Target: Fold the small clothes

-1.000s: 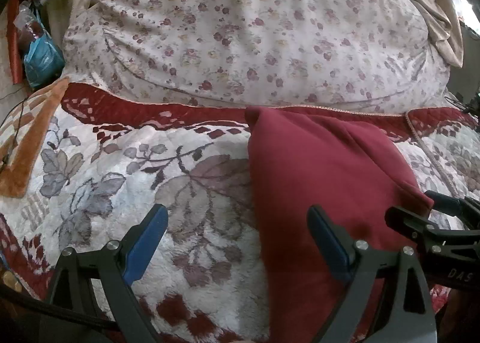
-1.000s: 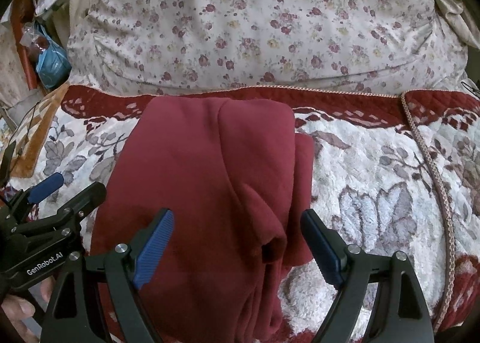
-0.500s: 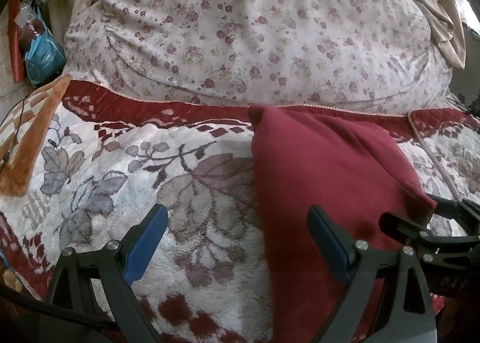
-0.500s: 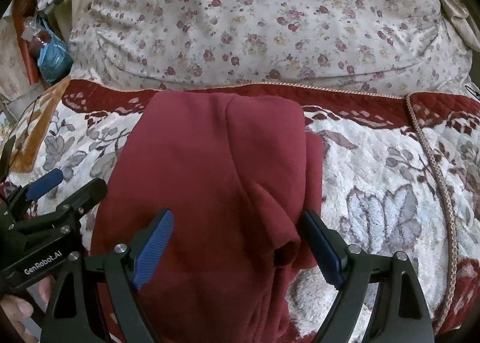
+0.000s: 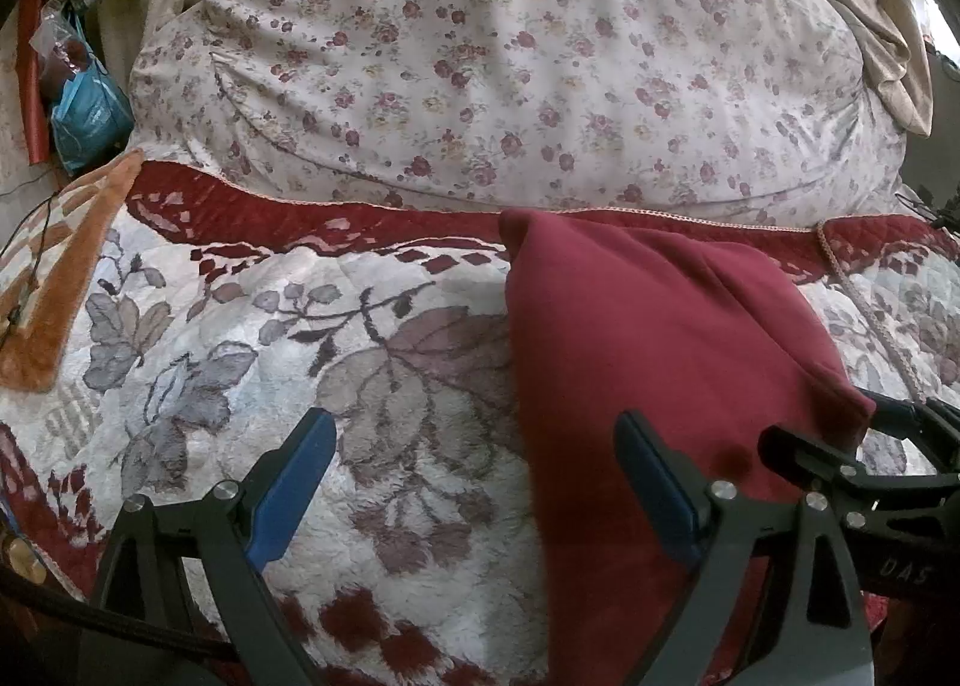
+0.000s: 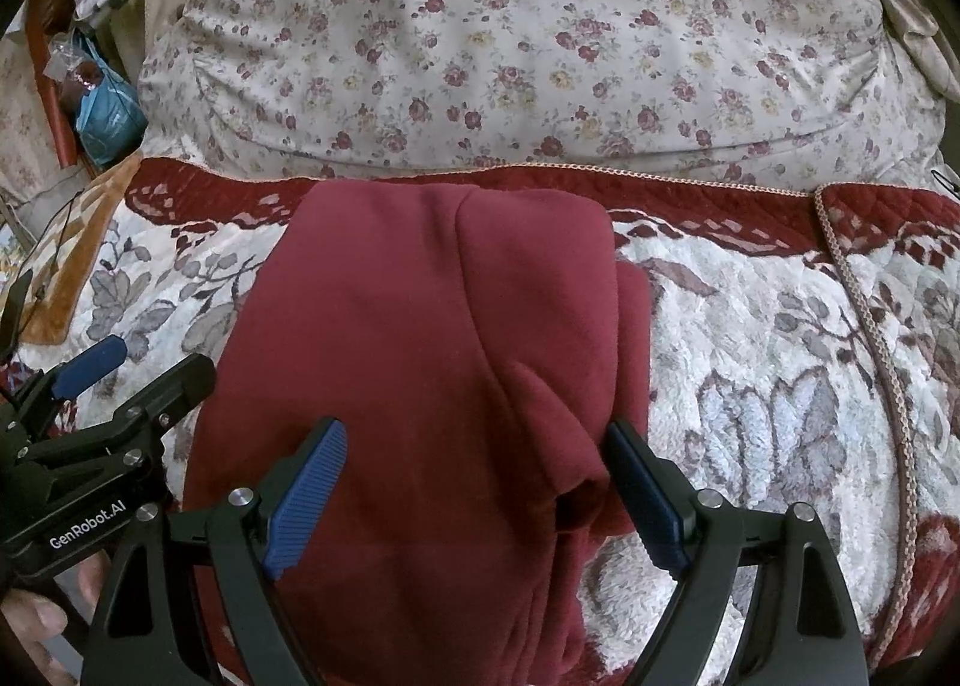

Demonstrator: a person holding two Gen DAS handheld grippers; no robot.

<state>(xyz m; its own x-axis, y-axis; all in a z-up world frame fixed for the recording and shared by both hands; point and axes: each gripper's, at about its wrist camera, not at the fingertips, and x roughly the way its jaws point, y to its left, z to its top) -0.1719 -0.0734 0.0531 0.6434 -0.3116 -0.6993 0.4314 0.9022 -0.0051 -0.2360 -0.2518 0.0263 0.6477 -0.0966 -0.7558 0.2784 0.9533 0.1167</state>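
Note:
A dark red garment (image 6: 432,338) lies folded lengthwise on a plush floral blanket (image 6: 750,362); in the left wrist view the garment (image 5: 648,338) fills the right half. My right gripper (image 6: 474,482) hovers open over its near part, blue pads wide apart, with cloth beneath and nothing pinched. My left gripper (image 5: 474,482) is open too, straddling the garment's left edge above the blanket (image 5: 270,338). Each gripper shows in the other's view: the left gripper (image 6: 132,368) at the garment's left side, the right gripper (image 5: 840,434) by its right corner.
A large floral-print cushion (image 5: 510,68) rises behind the blanket's red border. A blue bag (image 5: 84,116) and clutter sit at the far left, beige cloth (image 5: 870,14) hangs at the far right. A person's fingers (image 6: 36,620) show at the lower left.
None of note: both grippers stay open and in place, and the garment lies as before apart from a slight shift of view.

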